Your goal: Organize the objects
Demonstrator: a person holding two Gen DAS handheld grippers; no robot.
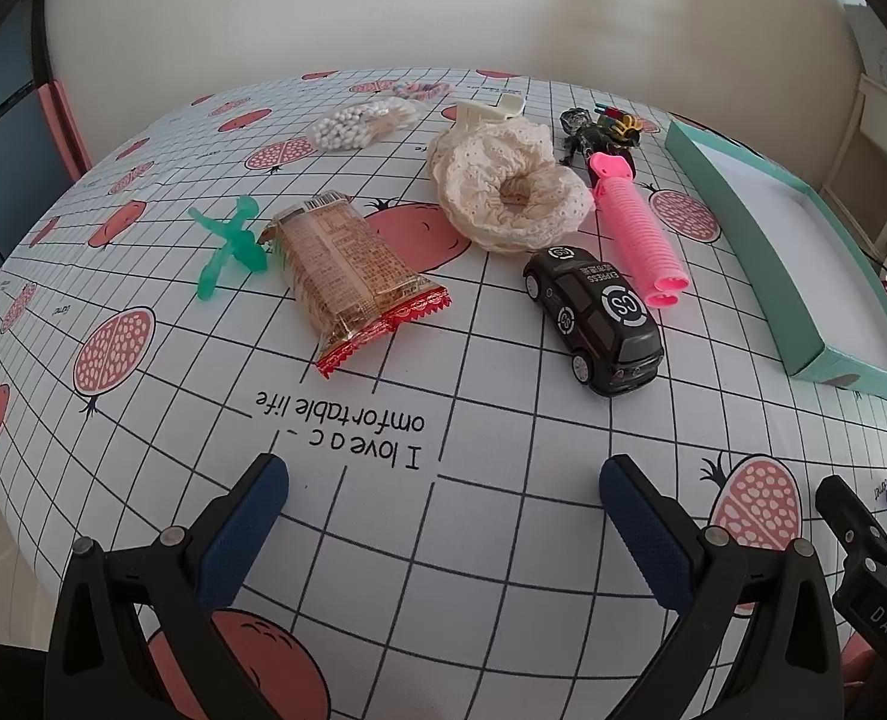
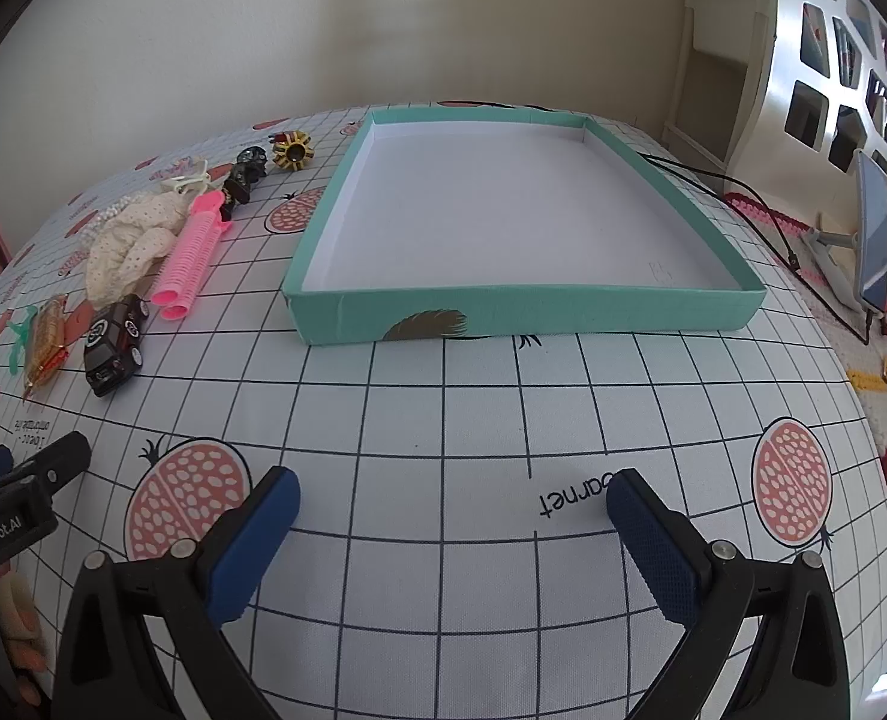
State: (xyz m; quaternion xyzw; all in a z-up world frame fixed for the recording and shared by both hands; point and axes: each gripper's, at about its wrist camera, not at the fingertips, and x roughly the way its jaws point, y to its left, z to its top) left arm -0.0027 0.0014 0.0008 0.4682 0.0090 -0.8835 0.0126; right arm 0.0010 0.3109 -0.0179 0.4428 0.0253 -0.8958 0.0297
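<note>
Both tongs, left (image 1: 443, 510) and right (image 2: 452, 516), are hovering spread wide and empty; the clutter's sitting left of the empty tray (image 2: 527, 306). Risk: the toy car (image 1: 593, 321) could be rolling off when nudged.

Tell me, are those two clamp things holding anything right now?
No, nothing is held. The left tool and the right tool are both open over bare tablecloth; the black toy car and the other items lie untouched.
</note>
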